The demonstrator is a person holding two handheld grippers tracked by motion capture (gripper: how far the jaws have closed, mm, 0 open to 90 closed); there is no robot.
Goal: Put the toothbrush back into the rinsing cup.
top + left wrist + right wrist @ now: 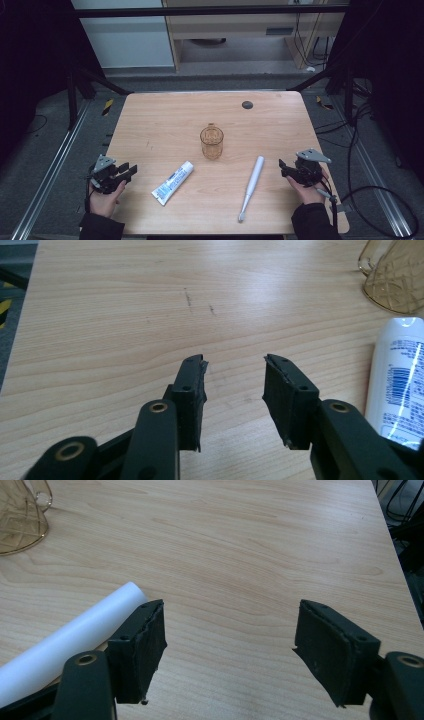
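An amber glass cup (212,142) with a handle stands upright at the table's middle. A white toothpaste tube (173,182) lies in front of it to the left, and a white electric toothbrush (251,186) lies to the right, brush end toward the front edge. My left gripper (131,171) rests near the left edge, open, nothing between its fingers. In the left gripper view (234,370) the tube (400,375) lies to the right and the cup (395,275) beyond. My right gripper (281,167) is open beside the toothbrush; its own view (230,615) shows the handle (65,640) left of the jaws and the cup (20,515) far left.
The wooden table (160,120) has a dark round grommet (247,104) near its far edge. Black frame bars stand around it, and cables (360,150) run over the floor at the right. Bare wood lies between the grippers and the cup.
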